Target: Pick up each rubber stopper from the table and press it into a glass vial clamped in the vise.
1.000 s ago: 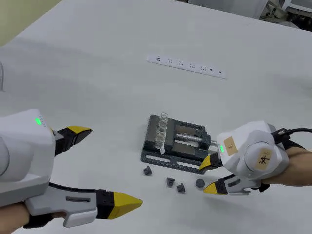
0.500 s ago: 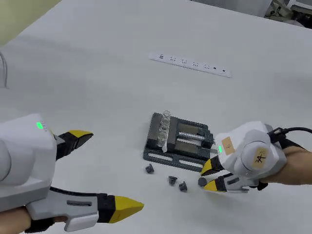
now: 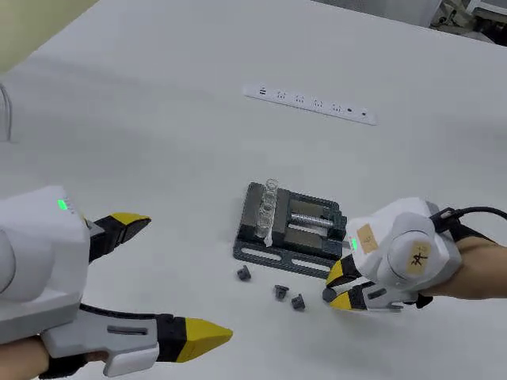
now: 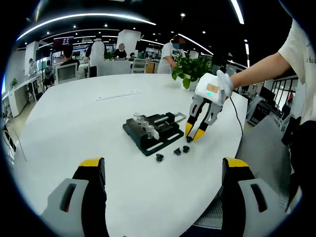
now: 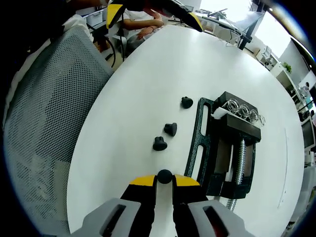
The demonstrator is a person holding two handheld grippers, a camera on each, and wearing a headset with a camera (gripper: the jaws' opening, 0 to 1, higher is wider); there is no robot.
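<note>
A black vise [image 3: 295,231] holds a row of glass vials [image 3: 268,208] upright. In front of it several dark rubber stoppers lie loose on the white table: one at the left [image 3: 243,273] and two close together [image 3: 280,292]. My right gripper [image 3: 337,287] sits low at the vise's right front corner, its yellow tips closed on a fourth stopper [image 5: 164,175] that still rests on the table. My left gripper [image 3: 169,279] hovers wide open near the front left, holding nothing. The left gripper view shows the vise [image 4: 150,131] and the loose stoppers [image 4: 177,151].
A white power strip [image 3: 309,103] lies at the back of the table [image 3: 158,119]. The table edge and a grey mesh chair [image 5: 39,123] are close beside the stoppers. A potted plant [image 4: 191,69] stands at the far edge, with people beyond it.
My right gripper has edged in over the rightmost stopper and its jaws have narrowed onto it. The left gripper has barely moved.
</note>
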